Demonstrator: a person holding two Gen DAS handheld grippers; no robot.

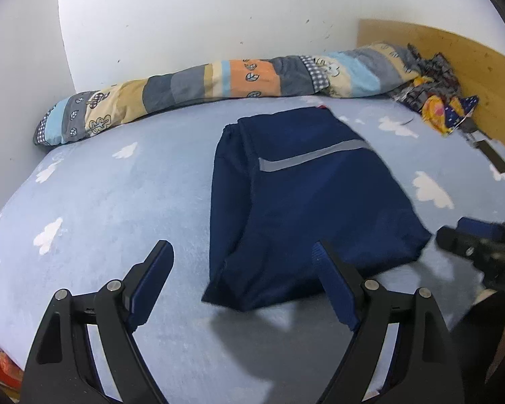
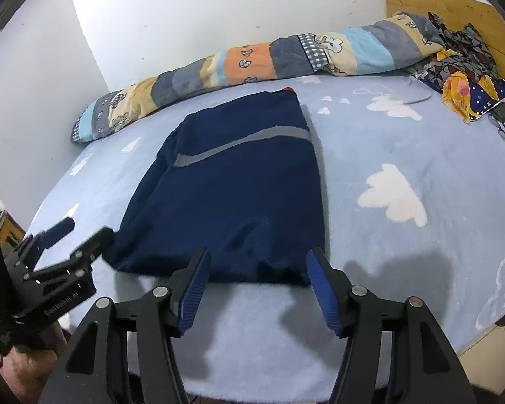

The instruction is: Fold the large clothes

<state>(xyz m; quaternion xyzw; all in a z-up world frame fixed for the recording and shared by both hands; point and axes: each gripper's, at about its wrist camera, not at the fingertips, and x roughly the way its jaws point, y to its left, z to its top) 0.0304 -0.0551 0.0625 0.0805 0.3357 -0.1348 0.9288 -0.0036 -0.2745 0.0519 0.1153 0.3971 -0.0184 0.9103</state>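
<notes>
A navy garment with a grey stripe lies folded into a rough rectangle on the light blue bed sheet; it also shows in the right wrist view. My left gripper is open and empty, hovering above the sheet just short of the garment's near left corner. My right gripper is open and empty, just short of the garment's near edge. Each gripper shows in the other's view: the right one beside the garment's right corner, the left one beside its left corner.
A rolled patchwork quilt lies along the white wall at the back. A heap of patterned clothes sits at the back right against the wooden headboard. The sheet has white cloud prints.
</notes>
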